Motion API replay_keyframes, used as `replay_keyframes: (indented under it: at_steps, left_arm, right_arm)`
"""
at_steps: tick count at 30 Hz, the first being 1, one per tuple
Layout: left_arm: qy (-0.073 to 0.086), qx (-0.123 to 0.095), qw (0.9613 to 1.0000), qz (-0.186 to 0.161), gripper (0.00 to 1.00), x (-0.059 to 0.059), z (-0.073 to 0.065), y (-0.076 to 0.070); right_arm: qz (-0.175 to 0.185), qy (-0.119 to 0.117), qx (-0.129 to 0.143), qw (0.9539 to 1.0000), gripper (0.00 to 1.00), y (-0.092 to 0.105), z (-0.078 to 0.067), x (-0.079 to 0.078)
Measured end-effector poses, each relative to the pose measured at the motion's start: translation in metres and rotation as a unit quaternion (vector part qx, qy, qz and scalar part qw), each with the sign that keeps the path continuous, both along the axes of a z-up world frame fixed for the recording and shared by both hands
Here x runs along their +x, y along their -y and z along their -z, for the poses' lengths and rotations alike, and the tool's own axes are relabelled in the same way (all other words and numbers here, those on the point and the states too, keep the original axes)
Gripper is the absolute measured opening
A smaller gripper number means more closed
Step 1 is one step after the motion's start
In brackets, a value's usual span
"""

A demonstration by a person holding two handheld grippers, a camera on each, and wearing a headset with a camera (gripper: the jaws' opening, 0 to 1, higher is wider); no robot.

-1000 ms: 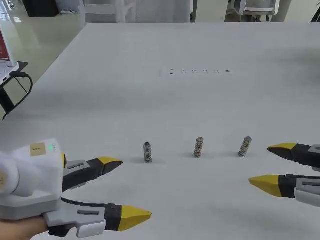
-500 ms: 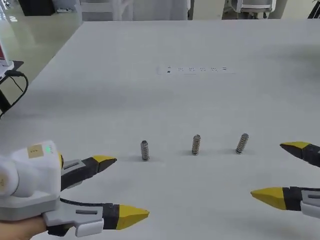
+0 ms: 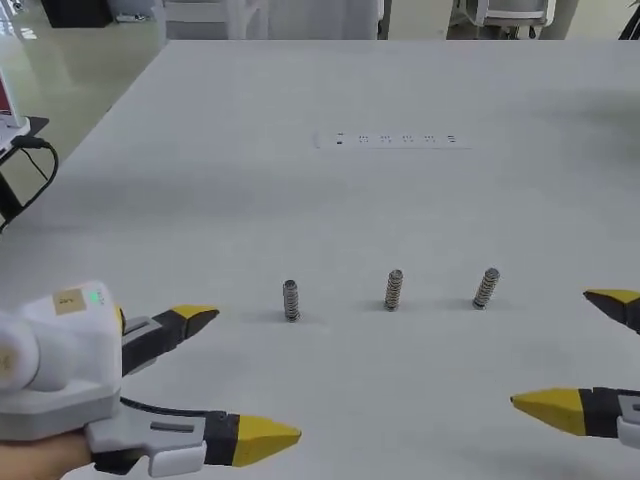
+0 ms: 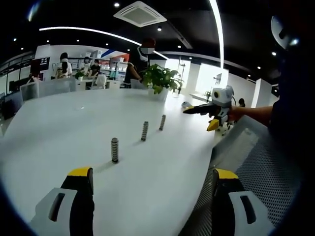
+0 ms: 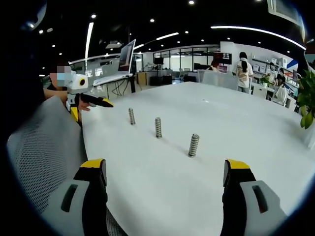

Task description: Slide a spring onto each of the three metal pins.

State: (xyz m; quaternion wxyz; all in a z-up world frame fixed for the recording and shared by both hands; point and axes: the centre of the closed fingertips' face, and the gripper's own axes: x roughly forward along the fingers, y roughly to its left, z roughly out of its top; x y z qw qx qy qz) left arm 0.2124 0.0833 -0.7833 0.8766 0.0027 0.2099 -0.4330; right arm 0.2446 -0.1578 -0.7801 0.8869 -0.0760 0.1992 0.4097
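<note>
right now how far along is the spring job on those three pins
Done, it seems: left spring, middle spring and right spring each stand upright, apparently already threaded. In hand: nothing; left gripper and right gripper are open, empty. Left: nothing visible.

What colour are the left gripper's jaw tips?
Yellow on the left gripper, clearest in head view.

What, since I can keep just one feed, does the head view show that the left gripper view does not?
Head view adds: a strip of small dark marks farther up the table, and a black cable off the table's left edge.
Left gripper view adds: a potted plant, people in the room behind, and ceiling lights.
Shared: the white table, the row of three upright springs, and the left gripper and right gripper, both open and apart from the springs.
</note>
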Motion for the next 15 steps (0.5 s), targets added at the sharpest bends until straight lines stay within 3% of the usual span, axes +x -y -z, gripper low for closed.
replay_keyframes:
  at_steps: [15]
  left_arm:
    - [0.008,-0.018,0.9995,-0.025,0.98,0.0076,-0.0018,-0.0064]
  right_arm:
    - [0.007,-0.009,-0.001,0.9999,0.99,0.0003,0.0026,0.0029]
